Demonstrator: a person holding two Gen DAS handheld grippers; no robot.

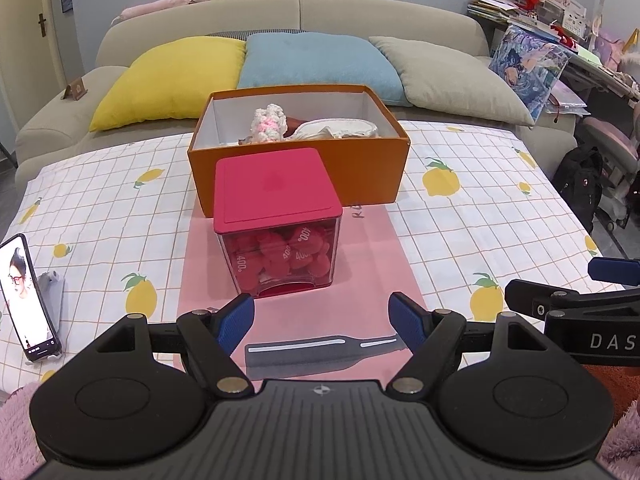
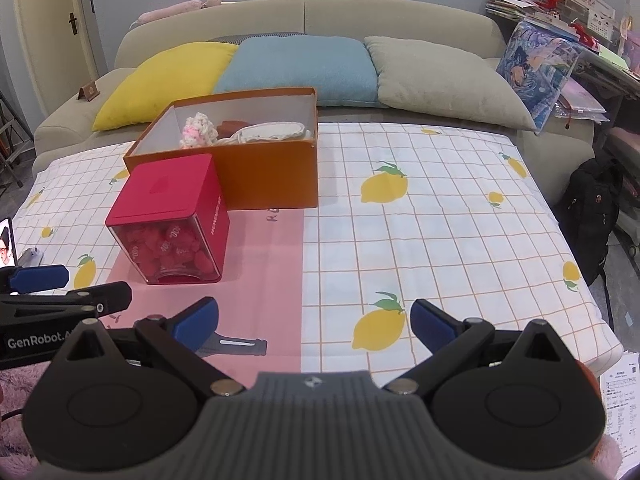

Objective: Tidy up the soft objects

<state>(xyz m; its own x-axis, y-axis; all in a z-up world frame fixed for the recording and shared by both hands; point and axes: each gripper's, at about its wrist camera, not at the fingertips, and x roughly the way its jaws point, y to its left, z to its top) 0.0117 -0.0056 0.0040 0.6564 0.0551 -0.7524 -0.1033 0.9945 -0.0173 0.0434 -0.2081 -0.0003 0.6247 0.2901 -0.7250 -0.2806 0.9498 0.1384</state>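
An open orange box (image 1: 360, 172) (image 2: 272, 176) stands on the table and holds a pink-and-white knitted piece (image 1: 267, 122) (image 2: 196, 130), a cream fabric item (image 1: 340, 128) (image 2: 272, 130) and something dark red. In front of it is a clear cube with a red lid (image 1: 276, 188) (image 2: 164, 192), full of red soft pieces (image 1: 280, 256) (image 2: 168, 254). A grey band (image 1: 320, 354) (image 2: 236, 346) lies flat on the pink mat between the fingers of my left gripper (image 1: 321, 320), which is open and empty. My right gripper (image 2: 315, 322) is open and empty over the lemon-print cloth.
A phone (image 1: 26, 296) leans on a stand at the table's left edge. Behind the table is a sofa with yellow (image 1: 168, 80), blue (image 1: 316, 64) and grey (image 1: 452, 76) cushions. A cluttered desk (image 1: 560, 32) and a black backpack (image 2: 588, 208) are at the right.
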